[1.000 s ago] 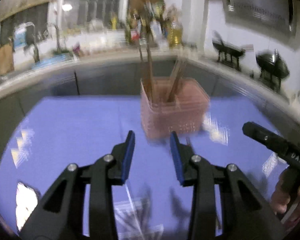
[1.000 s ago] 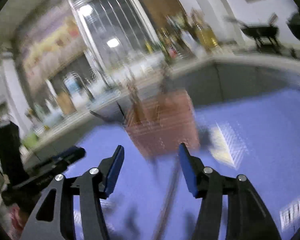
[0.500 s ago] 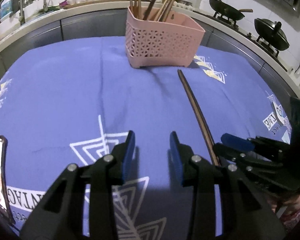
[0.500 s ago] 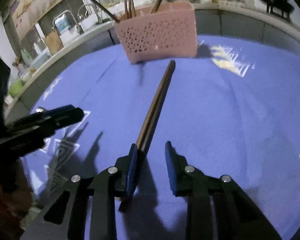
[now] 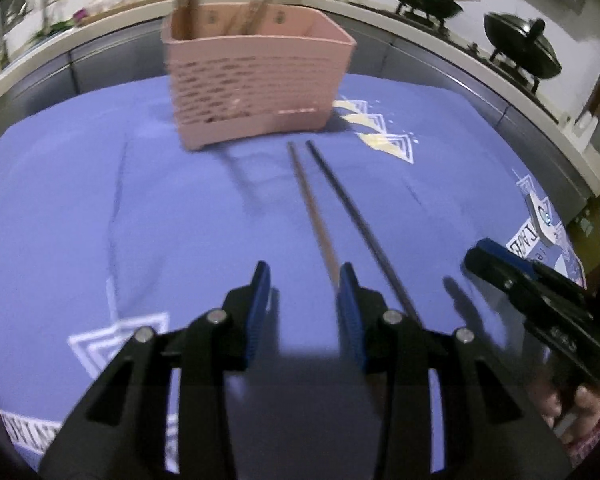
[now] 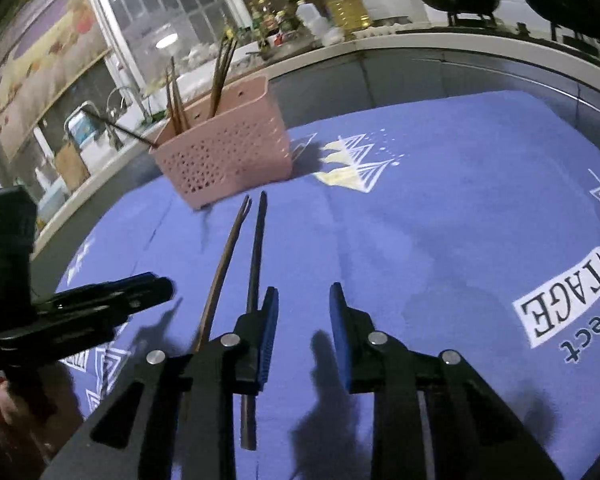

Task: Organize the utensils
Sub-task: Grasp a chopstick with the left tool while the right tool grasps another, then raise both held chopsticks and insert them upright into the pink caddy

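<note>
A pink perforated basket [image 5: 256,80] [image 6: 228,156] stands on the blue cloth and holds several upright chopsticks. Two chopsticks lie on the cloth in front of it: a brown one [image 5: 312,208] [image 6: 220,272] and a dark one [image 5: 356,224] [image 6: 256,256]. My left gripper [image 5: 304,312] is open and empty; the brown chopstick's near end runs under its right finger. My right gripper [image 6: 302,328] is open and empty, with the dark chopstick passing under its left finger. Each gripper shows at the edge of the other's view.
The blue patterned tablecloth [image 6: 460,220] covers the table. A kitchen counter runs behind it, with woks [image 5: 424,0] on a stove at the right, bottles [image 6: 344,4] and a sink tap [image 6: 116,100] at the left.
Both grippers have moved closer to the basket. The chopsticks now lie apart as two sticks instead of one line. The right gripper has opened wider and sits right of the sticks.
</note>
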A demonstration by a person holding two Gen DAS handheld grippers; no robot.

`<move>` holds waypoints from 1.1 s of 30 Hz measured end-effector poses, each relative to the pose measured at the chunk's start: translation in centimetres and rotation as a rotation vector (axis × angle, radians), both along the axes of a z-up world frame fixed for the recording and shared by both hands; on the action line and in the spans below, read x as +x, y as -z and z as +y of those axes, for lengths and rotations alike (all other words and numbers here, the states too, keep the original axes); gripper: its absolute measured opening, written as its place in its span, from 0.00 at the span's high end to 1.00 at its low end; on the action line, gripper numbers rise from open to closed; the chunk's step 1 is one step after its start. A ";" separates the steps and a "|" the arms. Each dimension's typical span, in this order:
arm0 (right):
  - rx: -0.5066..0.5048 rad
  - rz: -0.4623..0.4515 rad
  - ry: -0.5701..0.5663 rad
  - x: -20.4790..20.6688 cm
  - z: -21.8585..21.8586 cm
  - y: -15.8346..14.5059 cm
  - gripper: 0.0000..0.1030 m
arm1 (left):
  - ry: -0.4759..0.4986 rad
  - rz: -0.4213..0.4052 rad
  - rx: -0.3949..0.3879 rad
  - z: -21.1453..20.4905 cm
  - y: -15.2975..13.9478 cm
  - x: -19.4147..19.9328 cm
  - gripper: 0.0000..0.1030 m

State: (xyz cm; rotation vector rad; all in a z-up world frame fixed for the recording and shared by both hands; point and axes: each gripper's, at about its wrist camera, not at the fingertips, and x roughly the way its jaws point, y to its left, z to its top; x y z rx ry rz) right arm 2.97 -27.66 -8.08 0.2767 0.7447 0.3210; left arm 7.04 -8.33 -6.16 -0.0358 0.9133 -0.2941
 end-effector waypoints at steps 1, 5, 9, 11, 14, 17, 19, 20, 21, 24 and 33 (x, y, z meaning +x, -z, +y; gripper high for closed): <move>0.009 0.001 0.006 0.2 -0.4 -0.1 0.73 | 0.005 0.002 0.009 -0.5 0.1 0.4 0.67; 0.036 0.008 0.019 0.7 -1.8 -0.1 0.73 | 0.008 0.036 0.081 -2.7 1.6 2.3 0.67; 0.053 0.015 0.020 1.3 -2.2 -0.1 0.73 | 0.002 0.005 0.147 -3.4 2.2 2.3 0.67; 0.054 0.022 0.007 1.8 -2.1 -0.1 0.73 | 0.001 0.003 0.129 -2.9 2.1 2.1 0.90; 0.056 0.036 -0.037 2.6 -1.5 -0.3 0.73 | -0.003 0.022 0.084 -1.1 2.0 1.3 0.94; 0.026 0.041 -0.095 3.9 0.1 -0.8 0.73 | -0.008 0.026 0.088 0.8 2.0 -0.1 0.94; -0.002 0.045 -0.132 4.9 1.4 -1.0 0.73 | -0.016 0.037 0.085 1.8 2.0 -0.6 0.94; -0.020 0.050 -0.152 5.8 2.3 -1.1 0.73 | -0.023 0.047 0.087 2.3 2.0 -0.5 0.94; -0.034 0.054 -0.166 6.6 3.0 -1.2 0.73 | -0.031 0.049 0.094 2.6 1.9 -0.3 0.94; -0.084 0.080 -0.212 9.2 5.1 -1.2 0.73 | -0.046 0.055 0.137 2.8 1.6 1.3 0.88; -0.249 0.151 -0.245 14.6 8.9 -0.1 0.73 | -0.006 0.020 0.176 1.6 1.6 6.3 0.83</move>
